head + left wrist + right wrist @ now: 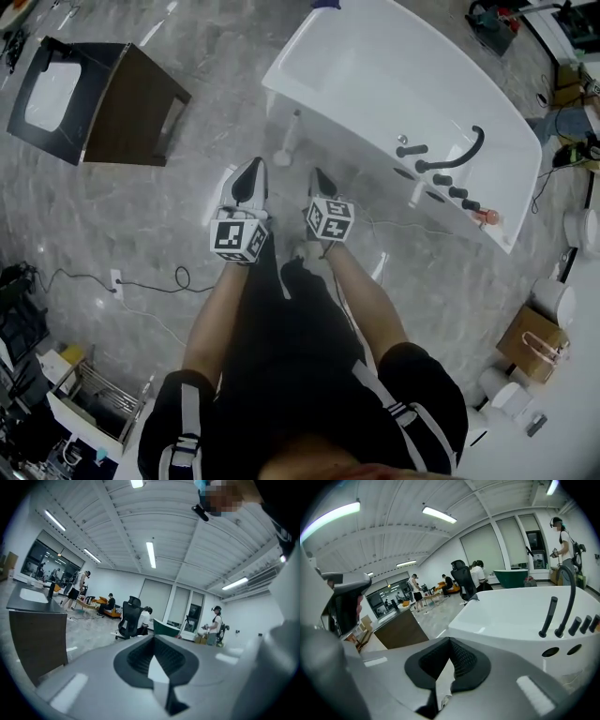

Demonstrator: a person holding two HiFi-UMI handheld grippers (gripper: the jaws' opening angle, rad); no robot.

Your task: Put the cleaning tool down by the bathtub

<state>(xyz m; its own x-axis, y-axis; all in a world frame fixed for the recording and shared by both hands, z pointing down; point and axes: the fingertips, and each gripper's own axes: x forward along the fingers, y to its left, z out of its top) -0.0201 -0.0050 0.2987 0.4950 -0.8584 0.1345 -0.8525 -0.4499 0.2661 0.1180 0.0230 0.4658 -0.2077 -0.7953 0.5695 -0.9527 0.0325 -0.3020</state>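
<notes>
Cleaning stick [289, 139] — one, white — stands on the floor against the single bathtub [394, 66], just ahead of two tools: left tool [253, 167] and right tool [320, 175], both pinched together, empty. One cabinet [131, 103] stands far left of them.

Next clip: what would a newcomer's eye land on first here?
The white bathtub fills the head view's upper right, a black faucet on its rim and a white long-handled tool standing on the floor beside it. At centre, the left gripper and right gripper are held side by side, both shut and empty. A dark vanity sits upper left.
</notes>
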